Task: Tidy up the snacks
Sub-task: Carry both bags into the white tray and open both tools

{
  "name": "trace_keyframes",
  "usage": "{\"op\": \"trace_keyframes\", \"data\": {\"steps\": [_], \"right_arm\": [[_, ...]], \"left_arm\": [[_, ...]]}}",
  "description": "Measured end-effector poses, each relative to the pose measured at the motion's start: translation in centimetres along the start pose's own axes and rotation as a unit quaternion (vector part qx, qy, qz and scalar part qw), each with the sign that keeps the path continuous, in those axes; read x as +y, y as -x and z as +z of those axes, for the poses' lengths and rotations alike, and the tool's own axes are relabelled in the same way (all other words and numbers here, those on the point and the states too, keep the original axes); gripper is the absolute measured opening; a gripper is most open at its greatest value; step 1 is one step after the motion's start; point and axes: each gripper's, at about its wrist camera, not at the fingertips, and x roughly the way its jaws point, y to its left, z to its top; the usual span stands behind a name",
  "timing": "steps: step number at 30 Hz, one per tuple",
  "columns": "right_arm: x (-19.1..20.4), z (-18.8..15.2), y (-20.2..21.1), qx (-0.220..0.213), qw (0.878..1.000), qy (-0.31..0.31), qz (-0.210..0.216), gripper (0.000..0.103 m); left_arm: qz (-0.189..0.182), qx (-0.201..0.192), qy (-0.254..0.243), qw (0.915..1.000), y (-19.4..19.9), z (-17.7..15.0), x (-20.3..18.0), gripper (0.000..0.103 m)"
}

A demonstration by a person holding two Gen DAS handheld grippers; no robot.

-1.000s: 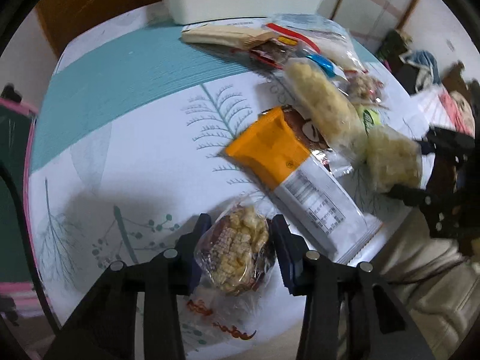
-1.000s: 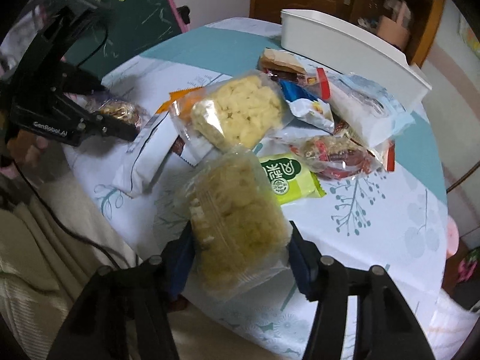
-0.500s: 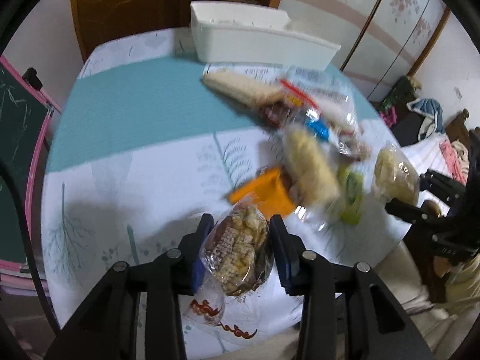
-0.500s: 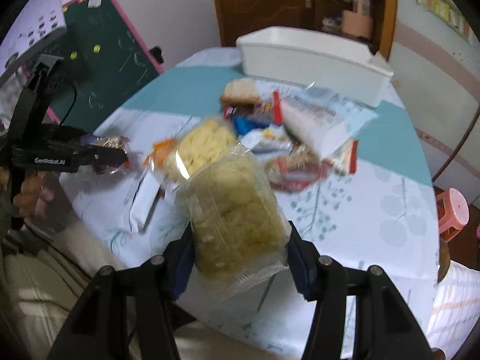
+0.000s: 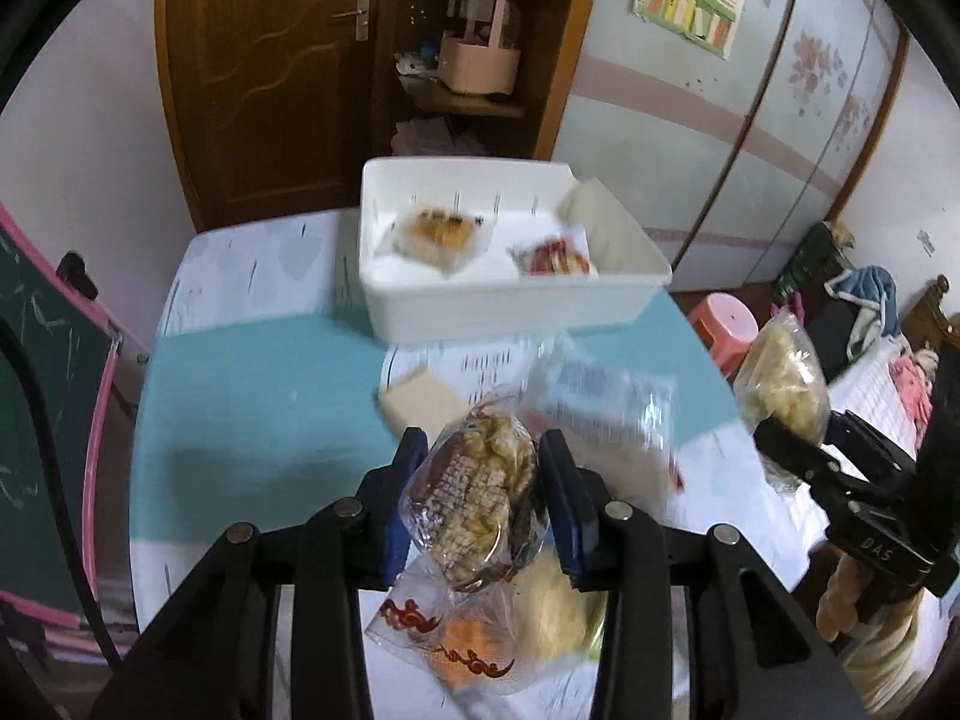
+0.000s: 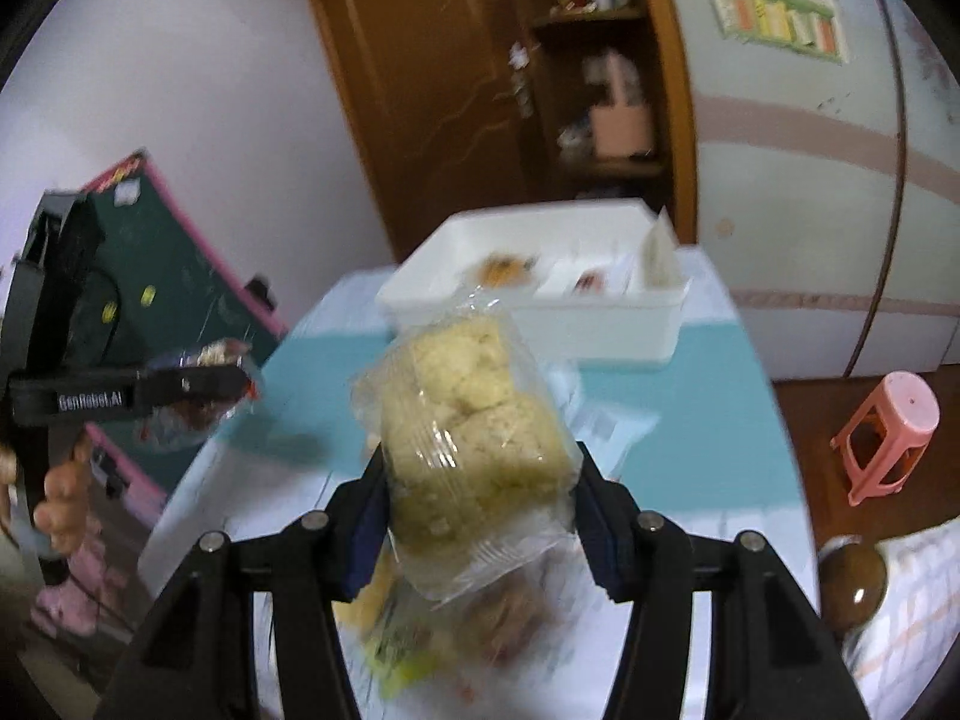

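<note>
Left gripper (image 5: pixel 483 498): black angular arms showing silver round screws, with blue fingers (image 5: pixel 401 498). Right gripper (image 6: pixel 477 516): matching black frame, silver screws. White "GenRobot.AI" lettering is showing at left of the right-wrist frame, bare-skinned fingers (image 6: pixel 57 504) below.

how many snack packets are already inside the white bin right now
3 that show: an orange-topped packet at the left of the white bin, a red packet toward the right, and a pale packet leaning in the far right corner. Others may be hidden by the blur.
</note>
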Motion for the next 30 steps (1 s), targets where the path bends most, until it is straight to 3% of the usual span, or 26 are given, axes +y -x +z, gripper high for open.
{"op": "trace_keyframes", "data": {"steps": [7, 16, 21, 27, 29, 30], "right_arm": [[-2.9, 6.5, -2.7, -0.020, 0.998, -0.061, -0.015, 0.056], [-4.9, 12.7, -7.6, -0.018, 0.993, -0.114, -0.027, 0.056], [-4.1, 16.3, -11.4, -0.001, 0.993, -0.102, -0.051, 0.056], [-1.6, 17.1, -17.4, 0.060, 0.992, -0.033, -0.110, 0.059], [-1.1, 16.5, -19.3, 0.080, 0.991, -0.017, -0.107, 0.059], [-1.1, 16.1, -20.0, 0.088, 0.990, -0.019, -0.112, 0.057]], "left_arm": [[0.029, -0.017, -0.011, 0.9994, -3.9, 8.4, -1.5, 0.037], [0.099, -0.042, -0.051, 0.9929, -9.5, 17.0, -2.8, 0.037], [0.142, -0.043, -0.060, 0.9871, -13.0, 19.4, -2.3, 0.037], [0.192, -0.021, -0.066, 0.9788, -17.2, 20.0, -0.7, 0.040], [0.198, -0.020, -0.060, 0.9781, -17.6, 19.9, -0.2, 0.070], [0.217, -0.023, -0.054, 0.9744, -17.7, 19.8, 0.2, 0.079]]}}
